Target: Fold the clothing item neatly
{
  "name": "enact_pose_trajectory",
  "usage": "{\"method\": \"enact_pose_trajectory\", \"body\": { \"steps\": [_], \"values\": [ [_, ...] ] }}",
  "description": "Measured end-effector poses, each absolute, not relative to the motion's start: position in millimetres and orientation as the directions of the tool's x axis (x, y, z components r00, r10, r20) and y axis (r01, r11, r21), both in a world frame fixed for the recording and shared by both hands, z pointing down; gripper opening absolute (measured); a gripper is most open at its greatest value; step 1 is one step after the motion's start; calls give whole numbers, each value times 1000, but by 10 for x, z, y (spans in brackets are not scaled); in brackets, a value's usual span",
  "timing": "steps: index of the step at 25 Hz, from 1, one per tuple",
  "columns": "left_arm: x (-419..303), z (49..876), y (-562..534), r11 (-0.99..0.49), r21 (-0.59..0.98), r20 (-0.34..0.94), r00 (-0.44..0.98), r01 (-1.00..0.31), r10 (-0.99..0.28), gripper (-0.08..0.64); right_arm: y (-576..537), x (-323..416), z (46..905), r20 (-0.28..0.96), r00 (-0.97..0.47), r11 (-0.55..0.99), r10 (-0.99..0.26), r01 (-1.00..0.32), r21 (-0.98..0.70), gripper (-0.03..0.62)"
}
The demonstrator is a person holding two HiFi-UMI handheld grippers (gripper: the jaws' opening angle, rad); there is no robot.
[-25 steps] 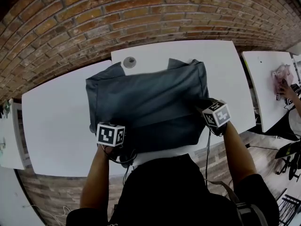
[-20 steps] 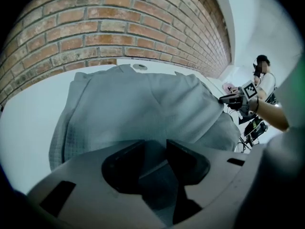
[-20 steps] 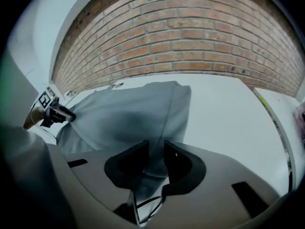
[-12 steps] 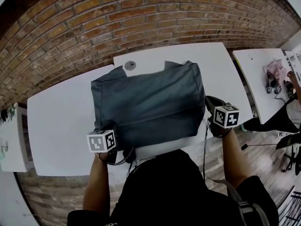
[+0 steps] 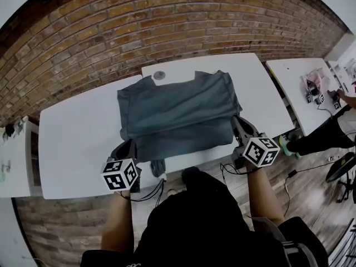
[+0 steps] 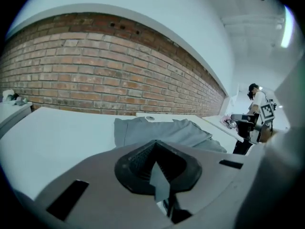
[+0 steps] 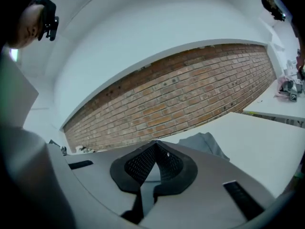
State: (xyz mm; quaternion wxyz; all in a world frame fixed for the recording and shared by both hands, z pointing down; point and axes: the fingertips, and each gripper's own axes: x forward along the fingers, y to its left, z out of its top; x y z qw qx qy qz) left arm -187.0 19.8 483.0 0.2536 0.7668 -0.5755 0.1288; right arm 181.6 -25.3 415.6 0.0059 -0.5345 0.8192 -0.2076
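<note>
A blue-grey garment (image 5: 178,107) lies spread on the white table (image 5: 72,143), with its near hem lifted between my two grippers. The left gripper (image 5: 129,147) is at the near left corner, shut on a pinch of the cloth (image 6: 160,182). In the left gripper view the rest of the garment (image 6: 167,132) stretches away over the table. At the near right corner the right gripper (image 5: 238,125) is also shut, with a strip of fabric (image 7: 147,194) hanging below its pads. Beyond the right gripper (image 7: 153,159), a fold of the garment (image 7: 207,142) shows.
A small grey disc (image 5: 159,75) sits on the table just past the garment's far edge. A second white table (image 5: 295,93) on the right carries pink items (image 5: 312,80), and a person (image 5: 328,132) is beside it. A brick wall (image 5: 167,21) closes the far side. Cables (image 5: 150,192) hang under my hands.
Both grippers closed on the garment's near corners, then rose and drew back toward the table's near edge. The near hem came up with them and the cloth pulled straighter.
</note>
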Motion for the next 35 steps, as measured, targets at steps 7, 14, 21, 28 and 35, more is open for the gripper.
{"method": "enact_pose_trajectory", "body": {
  "steps": [7, 14, 21, 28, 35],
  "values": [
    [-1897, 4629, 684, -204, 252, 446, 301, -946, -843, -2, 245, 1739, 3953, 178, -443, 364, -878, -862, -352, 0],
    [-1554, 4457, 1163, -202, 270, 421, 304, -941, -854, -2, 856, 2019, 3848, 129, -463, 408, -877, -859, -309, 1],
    [-787, 4204, 1933, -210, 234, 374, 288, -949, -882, -2, 1782, 2612, 3891, 113, -507, 445, -855, -827, -344, 2],
    [-70, 4249, 2874, -189, 209, 368, 256, -959, -894, -2, 2765, 3167, 4020, 121, -546, 492, -829, -815, -306, 2],
    [287, 4219, 3852, -172, 168, 406, 227, -971, -885, -2, 3485, 3305, 3955, 94, -607, 542, -790, -761, -356, 2]
  ]
}}
